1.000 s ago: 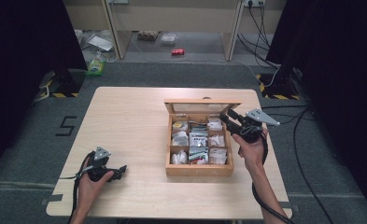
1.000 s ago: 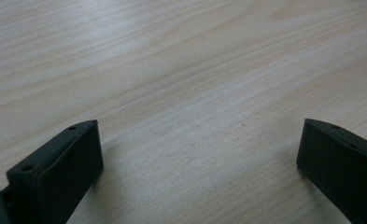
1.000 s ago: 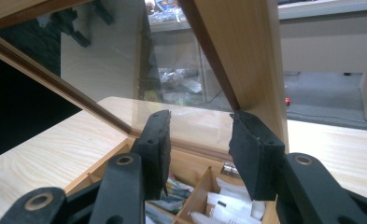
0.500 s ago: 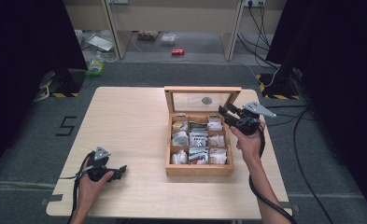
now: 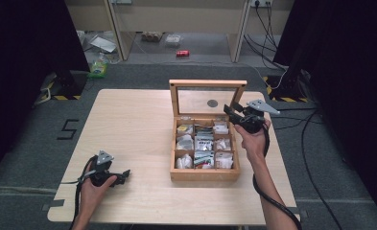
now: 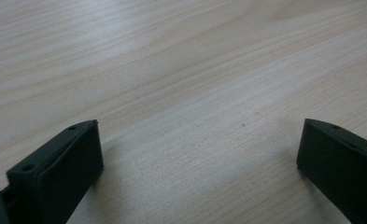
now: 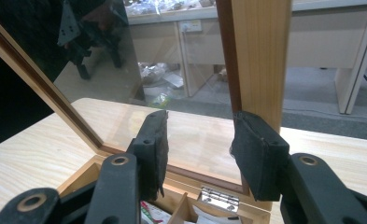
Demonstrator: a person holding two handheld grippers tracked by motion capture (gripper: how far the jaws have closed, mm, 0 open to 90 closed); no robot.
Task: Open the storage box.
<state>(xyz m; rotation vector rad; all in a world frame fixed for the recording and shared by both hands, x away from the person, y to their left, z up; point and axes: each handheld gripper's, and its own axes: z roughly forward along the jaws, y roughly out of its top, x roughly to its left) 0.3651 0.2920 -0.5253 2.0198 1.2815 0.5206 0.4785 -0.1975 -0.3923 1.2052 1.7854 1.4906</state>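
While raised upright, box lid (image 5: 208, 99), hinge side down.

Bare worktop (image 5: 128, 124) is left open to the left of the wooden box (image 5: 204, 173) and in front of it. Passage behind the box's compartments is barred by its upright glass lid (image 5: 208, 98). The box's right side is occupied by the right gripper (image 5: 238, 115).

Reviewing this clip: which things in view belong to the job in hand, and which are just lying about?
In the job:
- wooden box, compartments filled with packets
- its glass lid, standing upright
- right tool, open at the lid's right frame
- left tool, open, low over the table

Lying about:
- red item on the floor
- green packet on the floor
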